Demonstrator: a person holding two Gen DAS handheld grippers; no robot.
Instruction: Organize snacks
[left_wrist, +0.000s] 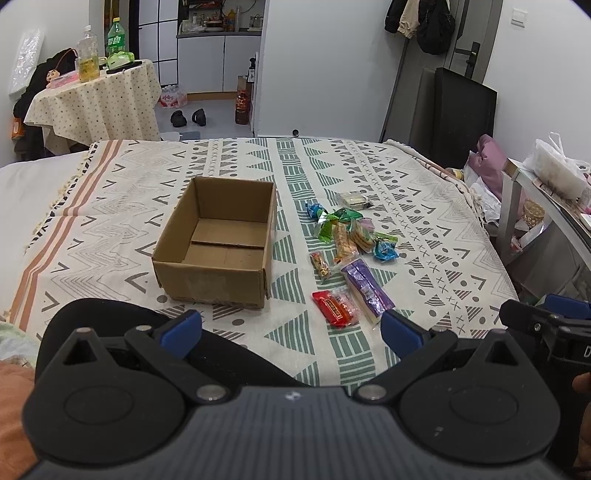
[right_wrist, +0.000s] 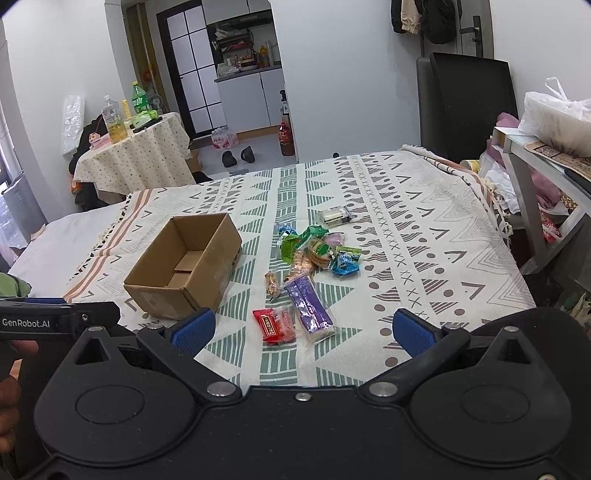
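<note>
A bed covered by a patterned cloth fills the middle of both views. Left of centre on the cloth stands an open cardboard box, nothing inside. Just right of it lies a loose pile of snacks: a purple pack and a red pack lowest in frame, a pale pack at the top, apart from the rest.
</note>
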